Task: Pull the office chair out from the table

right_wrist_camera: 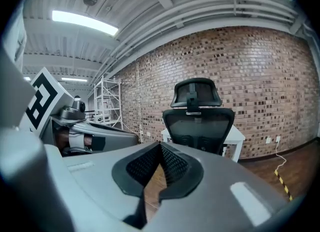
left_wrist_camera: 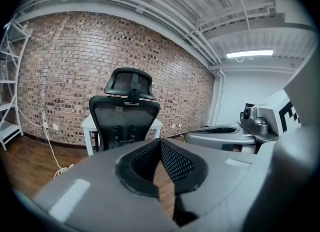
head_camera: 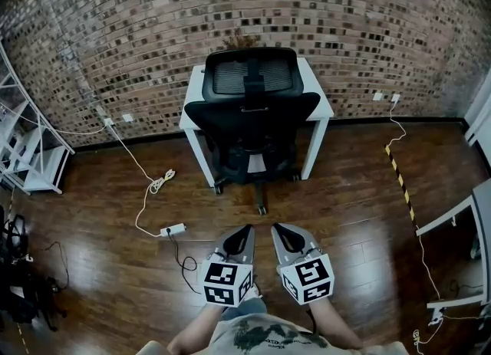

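Observation:
A black mesh-backed office chair (head_camera: 252, 112) with a headrest stands pushed in under a small white table (head_camera: 318, 100) against the brick wall. Its back faces me. My left gripper (head_camera: 247, 231) and right gripper (head_camera: 278, 228) are side by side over the wooden floor, well short of the chair and not touching it. Both are shut, jaw tips meeting, nothing between them. The chair (left_wrist_camera: 126, 116) shows ahead beyond the left gripper (left_wrist_camera: 160, 141). It stands slightly right of centre as the chair (right_wrist_camera: 199, 121) past the right gripper (right_wrist_camera: 160, 146).
A white cable and power strip (head_camera: 173, 229) lie on the floor left of my grippers. White shelving (head_camera: 31, 154) stands at the left wall. Yellow-black tape (head_camera: 400, 177) runs on the floor at right, beside another white table (head_camera: 460, 215).

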Demonstrator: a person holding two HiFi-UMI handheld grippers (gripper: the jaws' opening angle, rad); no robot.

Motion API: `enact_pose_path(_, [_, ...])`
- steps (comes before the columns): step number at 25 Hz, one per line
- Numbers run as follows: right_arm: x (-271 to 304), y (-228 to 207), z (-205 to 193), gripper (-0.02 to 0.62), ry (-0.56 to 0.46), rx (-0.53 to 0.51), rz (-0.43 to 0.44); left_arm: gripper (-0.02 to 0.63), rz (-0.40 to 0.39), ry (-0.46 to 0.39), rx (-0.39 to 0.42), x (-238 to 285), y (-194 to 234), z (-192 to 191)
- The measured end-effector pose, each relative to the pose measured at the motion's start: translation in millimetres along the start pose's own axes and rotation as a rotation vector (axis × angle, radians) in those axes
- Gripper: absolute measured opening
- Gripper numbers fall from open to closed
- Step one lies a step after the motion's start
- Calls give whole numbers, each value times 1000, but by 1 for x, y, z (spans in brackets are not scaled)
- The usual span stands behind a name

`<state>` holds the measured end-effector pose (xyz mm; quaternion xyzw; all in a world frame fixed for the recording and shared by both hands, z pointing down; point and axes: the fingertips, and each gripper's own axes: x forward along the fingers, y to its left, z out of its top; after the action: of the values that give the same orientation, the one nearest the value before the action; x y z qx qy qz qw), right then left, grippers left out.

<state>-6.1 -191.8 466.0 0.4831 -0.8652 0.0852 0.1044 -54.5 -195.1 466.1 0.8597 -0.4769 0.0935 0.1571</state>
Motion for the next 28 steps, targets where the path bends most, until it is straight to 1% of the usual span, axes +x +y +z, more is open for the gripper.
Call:
enact_pose_path(4, [34,-6,13,0,-1,-4,-17,14,-22,-6,-2,23,28,16])
enact_pose_path(9, [61,-13,30,0,-12,4,-44,14,-55,-20,-7,40,52,34])
enact_pose_path(12, [73,-13,41,0,-25,10,-33,14,-84,-41,-2,47,60,48])
enact_pose_path(16, [84,-12,50,0,-38,4,-25,14,-99,-53,7,53,68,56])
enact_pose_path(20, [94,-16,55,0,-45,-2,-17,14,-95,-65,4,59,78,63])
enact_pose_path(28, [128,-31,68,0,-50,-13,2,14,-54,-69,-4,80,110,78])
